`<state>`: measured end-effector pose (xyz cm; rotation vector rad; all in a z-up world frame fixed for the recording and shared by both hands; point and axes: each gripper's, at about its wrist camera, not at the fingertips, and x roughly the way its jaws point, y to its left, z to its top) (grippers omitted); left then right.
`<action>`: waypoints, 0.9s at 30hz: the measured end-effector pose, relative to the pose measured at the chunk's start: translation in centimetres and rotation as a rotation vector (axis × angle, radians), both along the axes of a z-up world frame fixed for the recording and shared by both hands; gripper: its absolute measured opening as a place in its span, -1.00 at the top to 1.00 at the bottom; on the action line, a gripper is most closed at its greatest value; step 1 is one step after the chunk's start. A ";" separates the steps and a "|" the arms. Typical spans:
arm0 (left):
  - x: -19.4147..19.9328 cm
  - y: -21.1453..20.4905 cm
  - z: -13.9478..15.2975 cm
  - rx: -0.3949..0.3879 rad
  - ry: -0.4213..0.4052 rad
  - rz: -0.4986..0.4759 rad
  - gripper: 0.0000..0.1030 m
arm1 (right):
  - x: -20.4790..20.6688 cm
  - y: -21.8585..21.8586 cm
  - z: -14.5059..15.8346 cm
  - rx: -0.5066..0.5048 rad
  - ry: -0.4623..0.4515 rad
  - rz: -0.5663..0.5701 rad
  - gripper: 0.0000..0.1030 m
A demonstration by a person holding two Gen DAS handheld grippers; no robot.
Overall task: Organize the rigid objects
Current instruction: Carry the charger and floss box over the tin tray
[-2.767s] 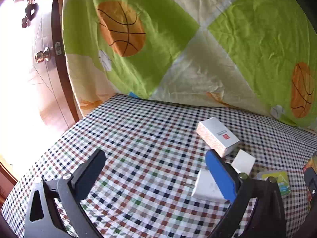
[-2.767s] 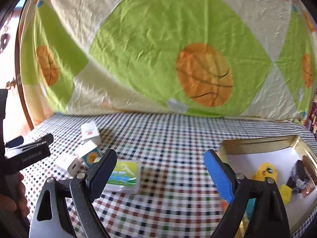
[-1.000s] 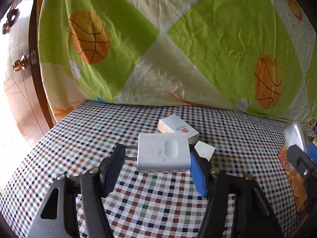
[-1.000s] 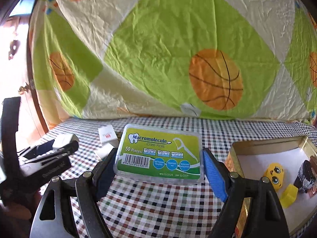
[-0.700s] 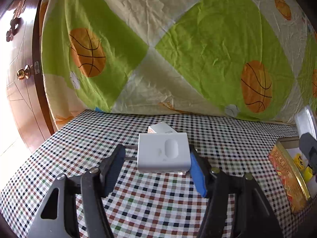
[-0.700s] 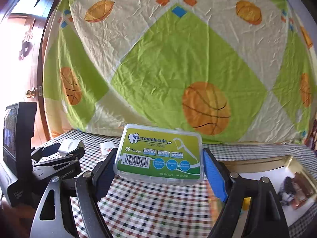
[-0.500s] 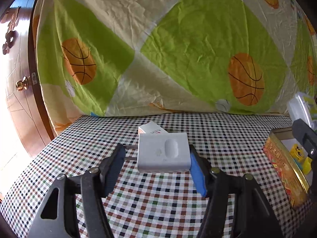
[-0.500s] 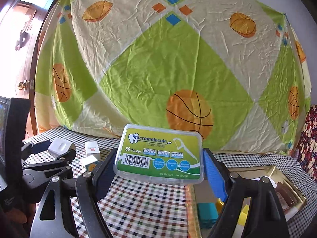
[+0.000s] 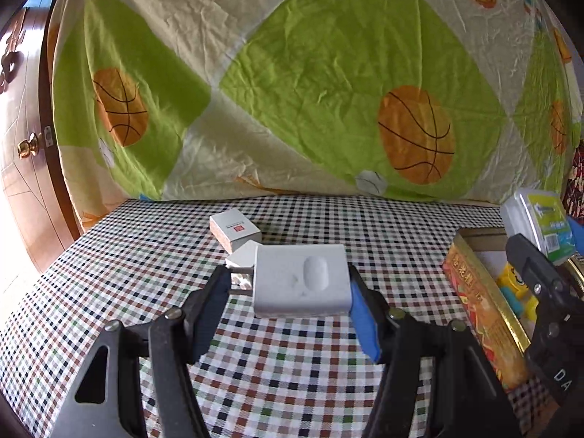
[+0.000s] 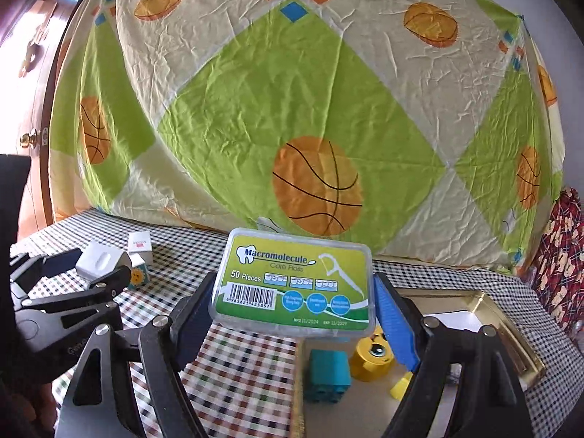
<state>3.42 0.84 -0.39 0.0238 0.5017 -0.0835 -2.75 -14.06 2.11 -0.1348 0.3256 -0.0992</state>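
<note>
My left gripper (image 9: 288, 292) is shut on a white plug adapter (image 9: 301, 279), held above the checked tablecloth; its metal prongs point left against the black pad. My right gripper (image 10: 294, 303) is shut on a clear floss-pick box (image 10: 294, 279) with a green label, held over the near edge of a gold tin (image 10: 485, 301). In the tin lie a teal brick (image 10: 326, 374) and yellow toy pieces (image 10: 374, 356). From the left wrist view the tin (image 9: 474, 288) sits at the right, with the right gripper (image 9: 540, 244) and floss box (image 9: 540, 224) above it.
Two small white boxes (image 9: 235, 230) (image 9: 242, 255) rest on the checked table (image 9: 146, 255) beyond my left gripper. A green, cream and basketball-print sheet (image 9: 328, 91) hangs behind. A wooden door (image 9: 22, 146) stands at the left. Red patterned cloth (image 10: 558, 255) lies at the right.
Both grippers have carried their loads rightward toward the gold tin, which now shows larger in both views. The floss box now hangs over the tin's near edge. Grips are unchanged.
</note>
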 end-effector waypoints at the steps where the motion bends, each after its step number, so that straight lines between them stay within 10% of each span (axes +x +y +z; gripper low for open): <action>1: -0.1 -0.4 0.0 0.001 -0.001 -0.004 -0.21 | -0.1 -0.5 0.0 0.001 0.000 -0.005 -0.62; 27: -2.3 -13.9 1.8 -0.011 -0.032 -0.217 -0.21 | -0.9 -15.5 -0.5 -0.014 0.018 -0.222 -0.62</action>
